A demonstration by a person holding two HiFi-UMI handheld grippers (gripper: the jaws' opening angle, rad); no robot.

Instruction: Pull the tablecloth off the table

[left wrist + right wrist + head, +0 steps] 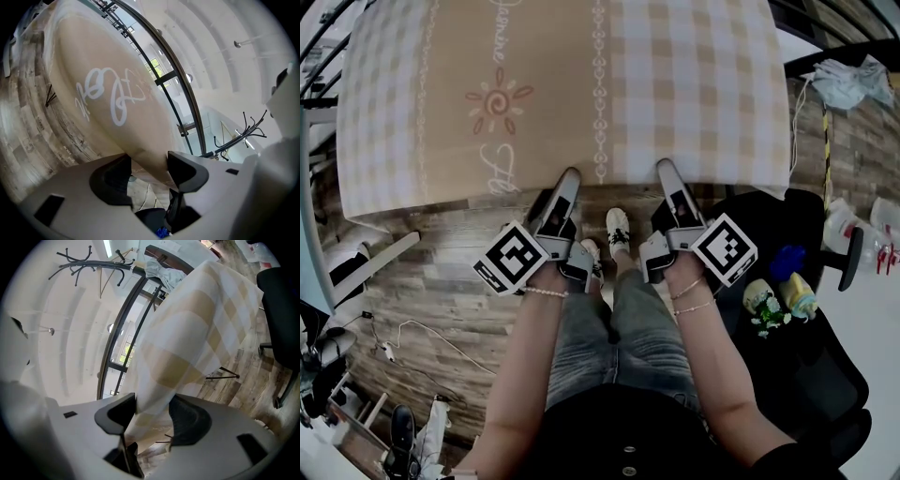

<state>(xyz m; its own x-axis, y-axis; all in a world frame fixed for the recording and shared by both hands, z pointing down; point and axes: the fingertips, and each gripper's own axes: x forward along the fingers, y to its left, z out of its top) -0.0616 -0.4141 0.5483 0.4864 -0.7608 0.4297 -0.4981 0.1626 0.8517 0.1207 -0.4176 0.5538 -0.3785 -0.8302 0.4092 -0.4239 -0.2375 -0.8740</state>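
- The tablecloth (581,84) fills the upper frame, hiding the table beneath; its far edge is cut off.
- Left gripper (149,161): jaws wide, hem between them, not pinched.
- Right gripper (152,404): wide too, checked hem hanging between.

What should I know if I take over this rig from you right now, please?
Left tool: jaws apart, with the near hem of the tablecloth hanging between them, not clamped.
Right tool: jaws apart, with the same hem between them further along to the right, not clamped either.
Tablecloth: spread out flat and fully in place, its near edge at both tools.
Done: both tools are set at the hem.
Left: close both tools on the hem, then probably draw the cloth toward yourself until it comes off.
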